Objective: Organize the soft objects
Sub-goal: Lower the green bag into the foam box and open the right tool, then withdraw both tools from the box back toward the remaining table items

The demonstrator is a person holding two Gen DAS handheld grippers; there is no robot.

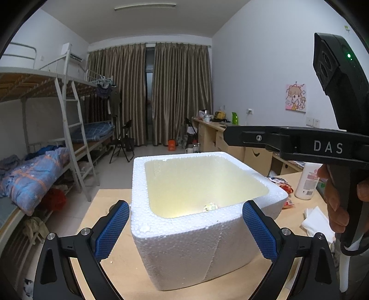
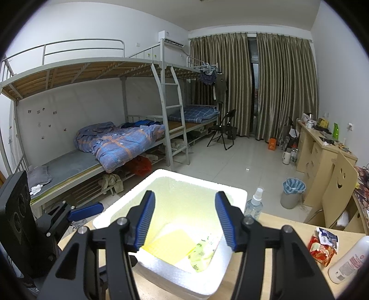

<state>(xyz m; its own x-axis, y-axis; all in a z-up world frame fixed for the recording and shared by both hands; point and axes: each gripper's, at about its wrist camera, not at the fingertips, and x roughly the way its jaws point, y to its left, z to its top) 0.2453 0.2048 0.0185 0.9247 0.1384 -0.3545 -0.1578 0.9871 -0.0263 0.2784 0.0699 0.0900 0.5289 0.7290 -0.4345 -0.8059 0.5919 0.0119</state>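
Right gripper (image 2: 184, 219), jaws apart and empty, hangs over the foam box (image 2: 233, 196); the yellow sheet (image 2: 170, 248) lies lower-centre (left gripper (image 1: 185, 230) straddles the box, untouching).

Both views are dim and grey-blue, with even indoor light and slight grain. The ceiling lamp (image 1: 145, 7) above the curtains (image 1: 147, 92) looks pale, with no glare. The brightest spot is inside the foam box (image 1: 196, 230): its floor blows out yellow-white in both views. Shadows on the table (image 1: 108, 207) beside the box are soft. There's strong fisheye bending and black vignette corners. Focus is sharp throughout, no motion blur.
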